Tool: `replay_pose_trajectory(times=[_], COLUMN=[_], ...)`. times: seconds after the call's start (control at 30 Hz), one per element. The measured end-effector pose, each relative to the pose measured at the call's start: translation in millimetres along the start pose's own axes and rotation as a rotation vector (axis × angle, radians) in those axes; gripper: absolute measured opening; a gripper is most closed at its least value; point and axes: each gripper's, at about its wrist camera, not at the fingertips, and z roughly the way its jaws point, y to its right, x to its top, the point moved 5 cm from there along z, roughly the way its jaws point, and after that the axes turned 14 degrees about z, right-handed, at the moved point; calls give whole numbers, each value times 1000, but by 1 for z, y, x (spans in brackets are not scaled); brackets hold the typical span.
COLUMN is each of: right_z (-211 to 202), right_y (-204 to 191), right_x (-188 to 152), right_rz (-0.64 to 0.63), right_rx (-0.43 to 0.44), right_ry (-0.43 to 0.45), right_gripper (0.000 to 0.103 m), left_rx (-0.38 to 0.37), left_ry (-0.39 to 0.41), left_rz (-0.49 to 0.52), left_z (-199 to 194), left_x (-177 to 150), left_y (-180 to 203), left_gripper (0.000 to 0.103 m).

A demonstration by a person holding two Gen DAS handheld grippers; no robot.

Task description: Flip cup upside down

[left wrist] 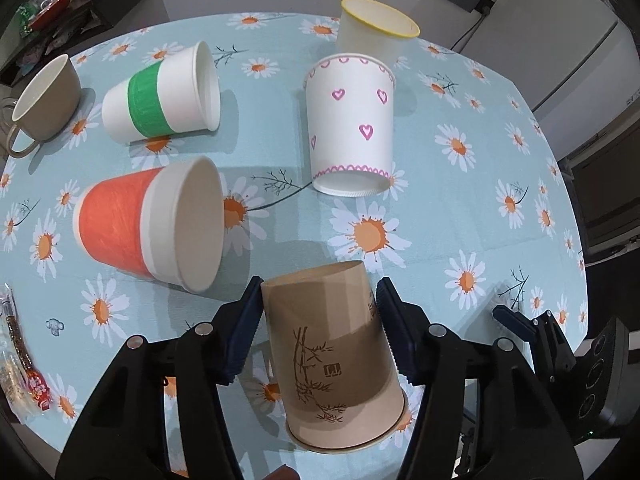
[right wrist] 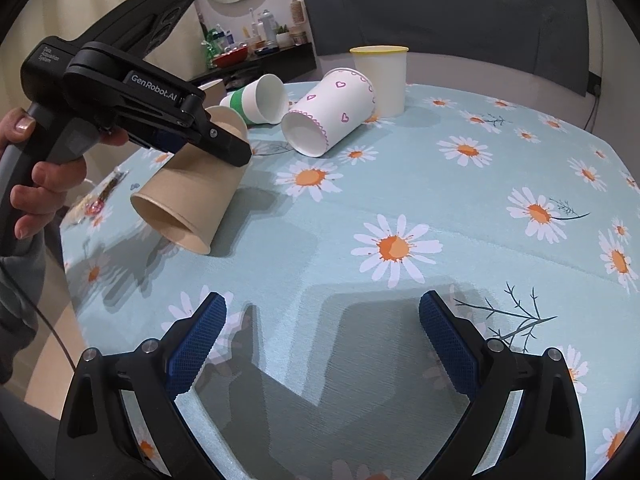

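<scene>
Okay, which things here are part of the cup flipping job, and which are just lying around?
In the job:
- brown bamboo-print cup
- left gripper, closed on it

Lying about:
- orange-banded cup
- green-banded cup
- heart-print cup
- yellow-rimmed cup
- tan mug
- right gripper, open

1. The brown paper cup [left wrist: 336, 360] is matt kraft paper with a printed bamboo drawing.
2. The heart-patterned cup [left wrist: 350, 126] and the green-banded cup [left wrist: 160, 94] are smooth white paper; the orange-banded cup [left wrist: 152, 224] looks the same, with a streaky coloured band.
3. The tan mug [left wrist: 46, 98] looks like glazed ceramic.
4. The surface [right wrist: 400, 184] wears a finely textured daisy-print cloth.
5. The left gripper [left wrist: 318, 328] has black plastic arms; its fingers [left wrist: 244, 332] carry ribbed blue pads.
</scene>
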Motion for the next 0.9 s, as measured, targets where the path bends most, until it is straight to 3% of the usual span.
replay_pose_trajectory(times=[0.3,0.9], right_z=[0,1], right_y=[2,3], right_x=[0,2], right_rz=[5,13], right_rx=[-24,-28], right_ry=[5,13], right_gripper=[93,93], left_rx=[112,313], left_ry=[157,363], left_rz=[17,134], left_z=[-23,-43], left_x=[11,-32], left_y=[-4,23], left_gripper=[58,58])
